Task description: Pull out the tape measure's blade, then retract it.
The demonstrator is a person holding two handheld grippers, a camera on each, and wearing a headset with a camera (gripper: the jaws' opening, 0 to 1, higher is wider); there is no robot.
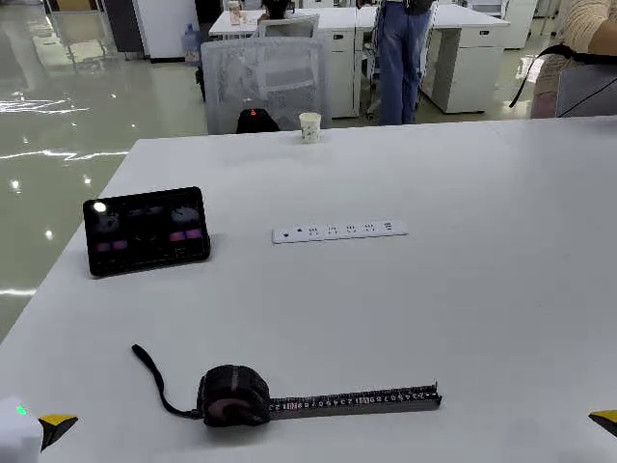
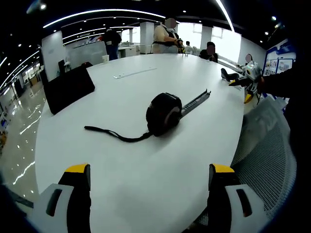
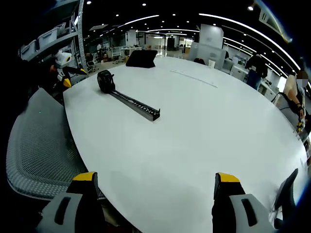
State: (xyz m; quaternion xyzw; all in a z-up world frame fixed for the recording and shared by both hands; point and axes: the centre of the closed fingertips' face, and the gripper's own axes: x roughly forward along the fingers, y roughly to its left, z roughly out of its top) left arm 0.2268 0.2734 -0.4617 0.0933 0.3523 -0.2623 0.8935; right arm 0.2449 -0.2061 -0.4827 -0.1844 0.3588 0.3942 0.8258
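Tape measure lower centre in head view, blade part out toward right, on table. Left gripper & right gripper: jaws apart, empty. Risk, we judge: unheld case skids on slick top, blade whips back.

Bright light is cast by ceiling strips; glare is seen on the floor; edges are bent in both gripper views.

White table, glossy floor, mesh chair
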